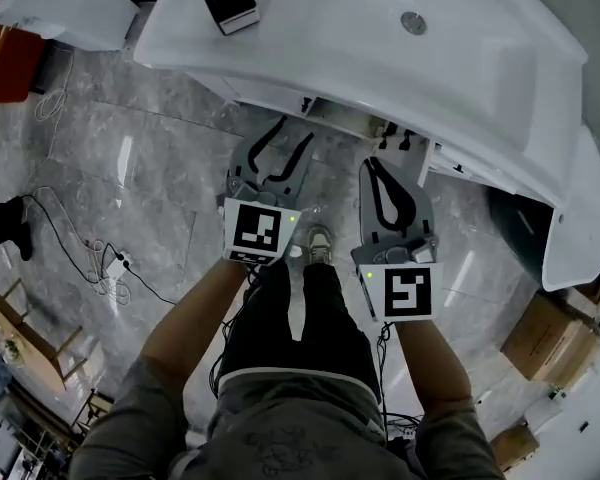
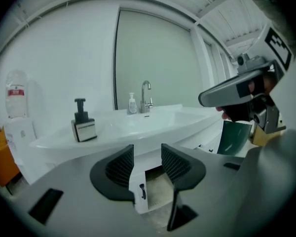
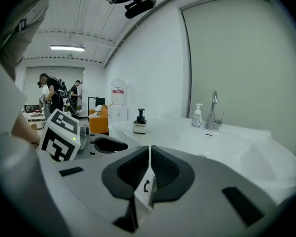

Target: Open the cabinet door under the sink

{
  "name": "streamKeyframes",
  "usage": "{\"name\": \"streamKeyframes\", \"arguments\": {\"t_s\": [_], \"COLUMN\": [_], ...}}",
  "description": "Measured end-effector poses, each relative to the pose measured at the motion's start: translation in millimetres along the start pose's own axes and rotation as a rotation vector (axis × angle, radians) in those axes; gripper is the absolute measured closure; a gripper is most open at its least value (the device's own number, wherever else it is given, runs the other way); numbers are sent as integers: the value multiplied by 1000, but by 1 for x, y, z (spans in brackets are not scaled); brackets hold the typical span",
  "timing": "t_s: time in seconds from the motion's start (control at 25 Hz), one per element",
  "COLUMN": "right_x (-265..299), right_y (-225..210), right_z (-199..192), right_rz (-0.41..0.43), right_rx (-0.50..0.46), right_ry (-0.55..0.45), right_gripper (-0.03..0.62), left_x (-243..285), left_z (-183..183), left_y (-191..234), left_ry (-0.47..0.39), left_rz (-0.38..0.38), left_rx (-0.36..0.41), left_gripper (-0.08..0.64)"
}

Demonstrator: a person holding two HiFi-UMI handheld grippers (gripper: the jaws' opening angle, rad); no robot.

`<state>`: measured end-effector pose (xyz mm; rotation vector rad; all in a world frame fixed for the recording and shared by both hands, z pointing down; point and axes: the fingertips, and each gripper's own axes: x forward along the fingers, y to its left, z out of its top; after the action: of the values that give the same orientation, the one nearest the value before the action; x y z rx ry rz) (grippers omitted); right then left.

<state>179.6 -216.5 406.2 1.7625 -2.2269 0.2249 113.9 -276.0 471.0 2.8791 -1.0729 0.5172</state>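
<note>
**A:** Left gripper [image 2: 147, 154], what of its jaws?
**B:** Released, standing wide, nothing between them. Beyond the gap hangs the white cabinet door [image 2: 139, 189], ajar, black handle [image 2: 142, 191] showing, under the sink [image 2: 153, 122].
**A:** And the right gripper [image 3: 149, 151]?
**B:** Jaws clenched together on nothing, beside the left, facing that same door.

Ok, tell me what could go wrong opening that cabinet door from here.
The handle is small and thin, and the open left tool is not on it yet: it may slip off. The sink overhangs the handle, so the tool could bump its edge. The person's shoe may block the door as it swings.
</note>
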Motion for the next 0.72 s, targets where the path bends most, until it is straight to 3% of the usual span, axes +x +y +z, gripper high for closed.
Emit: {"name": "streamKeyframes", "arguments": {"t_s": [0.12,0.44,0.72], "right_x": [12,32,46], "right_y": [0,-13,-16], "right_z": [-26,-82,-119], "right_rz": [11,-29,-20], "right_rx": [16,91,103], "right_ry": [23,55,90], "right_gripper": [558,558,558], "left_x": [17,70,110], "left_z": [-25,-104,-166], "left_y": [0,8,7], "left_ry": [2,70,167], "left_rz": [-13,44,14], "left_rx": [-53,-19,-72], "left_gripper": [380,380,380]}}
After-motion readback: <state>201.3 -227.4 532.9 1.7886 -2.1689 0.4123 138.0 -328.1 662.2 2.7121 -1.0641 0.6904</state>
